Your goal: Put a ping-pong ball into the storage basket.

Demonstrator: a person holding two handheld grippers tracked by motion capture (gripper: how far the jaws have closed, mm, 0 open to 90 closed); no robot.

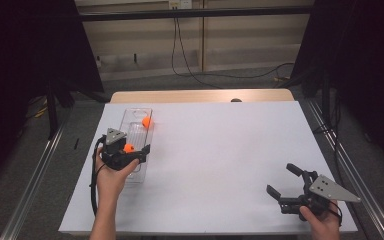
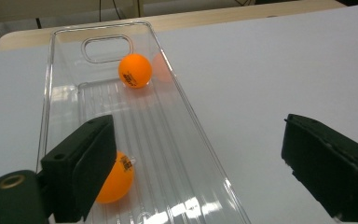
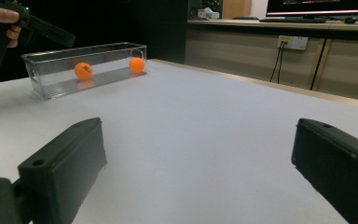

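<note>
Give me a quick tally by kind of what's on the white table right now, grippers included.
Orange balls: 2, one at the bin's far end, one nearer the left gripper, both inside the bin
Clear plastic bin: 1
Grippers: 2, left gripper over the bin, right gripper at the table's near right, both open
Total: 5

Bin (image 2: pixel 65 60) – clear glossy plastic; balls (image 2: pixel 134 70) – smooth orange; table (image 1: pixel 220 150) matt white.

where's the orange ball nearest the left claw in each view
High view: near ball at left of centre, in the clear tray, by the left claw.
Left gripper view: bottom left, partly behind the jaw.
Right gripper view: upper left.
Shared landmark: the far ball.
</note>
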